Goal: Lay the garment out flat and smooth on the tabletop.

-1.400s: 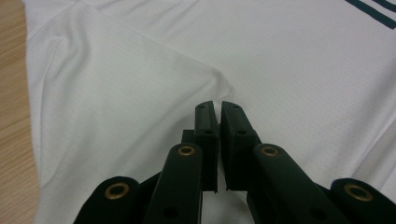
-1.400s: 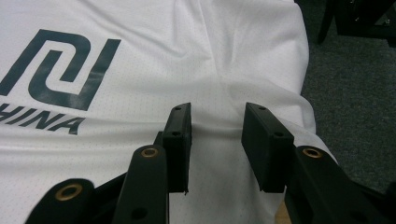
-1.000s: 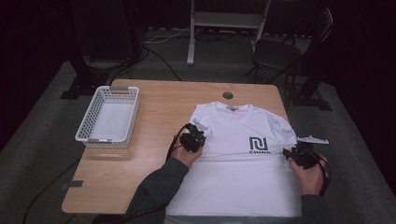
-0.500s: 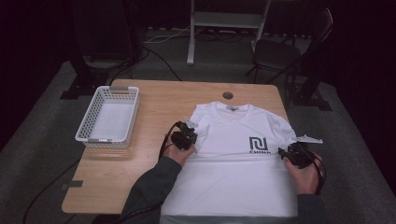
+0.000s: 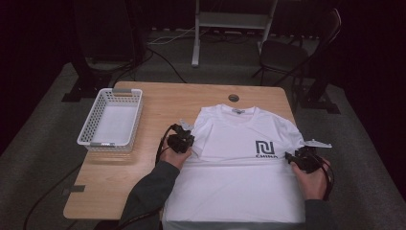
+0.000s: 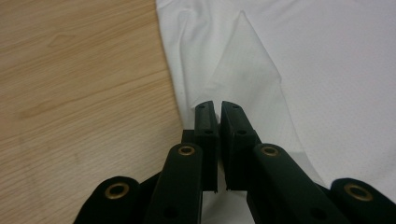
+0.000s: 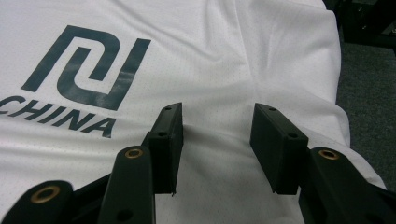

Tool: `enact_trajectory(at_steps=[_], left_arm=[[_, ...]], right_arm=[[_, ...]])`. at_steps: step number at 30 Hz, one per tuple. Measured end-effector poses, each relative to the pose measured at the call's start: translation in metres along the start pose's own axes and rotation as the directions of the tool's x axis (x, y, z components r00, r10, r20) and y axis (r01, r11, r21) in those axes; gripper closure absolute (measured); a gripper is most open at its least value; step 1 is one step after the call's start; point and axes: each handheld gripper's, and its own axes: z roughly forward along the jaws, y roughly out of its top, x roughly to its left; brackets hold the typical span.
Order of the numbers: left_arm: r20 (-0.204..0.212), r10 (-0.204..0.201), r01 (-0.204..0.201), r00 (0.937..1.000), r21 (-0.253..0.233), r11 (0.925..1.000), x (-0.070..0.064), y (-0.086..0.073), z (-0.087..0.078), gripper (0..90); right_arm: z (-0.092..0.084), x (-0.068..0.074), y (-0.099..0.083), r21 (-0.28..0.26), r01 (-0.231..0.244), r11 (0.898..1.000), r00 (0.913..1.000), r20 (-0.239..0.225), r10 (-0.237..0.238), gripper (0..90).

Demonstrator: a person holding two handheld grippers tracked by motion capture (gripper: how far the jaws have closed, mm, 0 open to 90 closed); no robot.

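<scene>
T-shirt (image 5: 239,158) spread toward tabletop's right edge; sleeve fold pinched in left tongs (image 6: 219,109); right tongs (image 7: 217,123), just opened wide, held empty above right side seam

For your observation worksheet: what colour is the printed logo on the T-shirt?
Dark teal-grey logo on the white T-shirt; clearest in the right gripper view.

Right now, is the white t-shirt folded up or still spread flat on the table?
Mostly spread flat: the t-shirt lies open, logo up, both sleeves out. The left tool is pinching a raised fold at the shirt's left edge.
</scene>
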Motion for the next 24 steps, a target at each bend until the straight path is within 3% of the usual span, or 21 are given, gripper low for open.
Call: enact_trajectory(at_steps=[24], left_arm=[[-0.056, -0.088, 0.085, 0.9945, -0.061, 0.9945, 0.036, -0.013, -0.022, 86.8]], right_arm=[[0.0, 0.0, 0.0, -0.003, -0.002, 1.0, 1.0, -0.001, 0.002, 53.0]])
